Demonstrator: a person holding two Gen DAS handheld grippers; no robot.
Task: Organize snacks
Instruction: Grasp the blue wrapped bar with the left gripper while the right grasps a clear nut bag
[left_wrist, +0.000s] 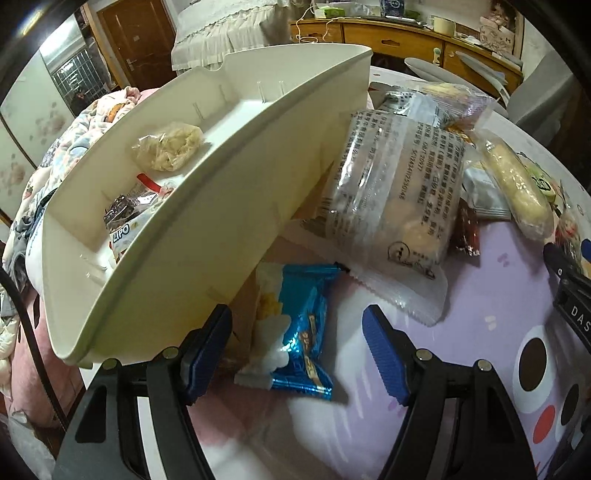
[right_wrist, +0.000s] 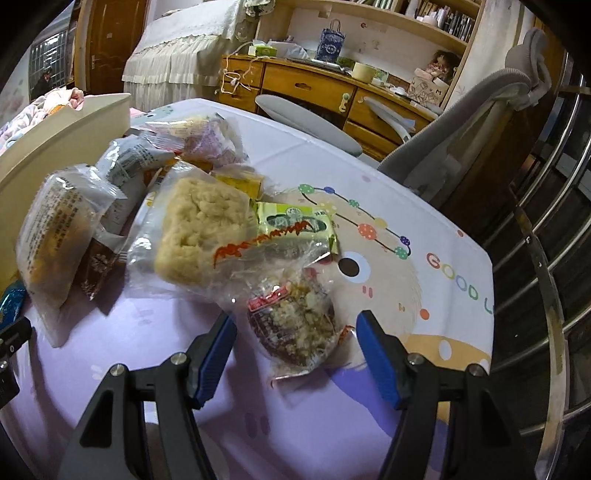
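A cream organizer tray (left_wrist: 192, 236), already partly filled, was seen on the table (right_wrist: 424, 236) beside a loose snack pile. The left tool (left_wrist: 297, 356) was poised open, empty, around a blue-wrapped snack (left_wrist: 303, 332); the right tool (right_wrist: 295, 350), likewise open, around a clear-wrapped nut cake (right_wrist: 295, 325). Pickup was judged underway; closing and lifting trayward would be needed.
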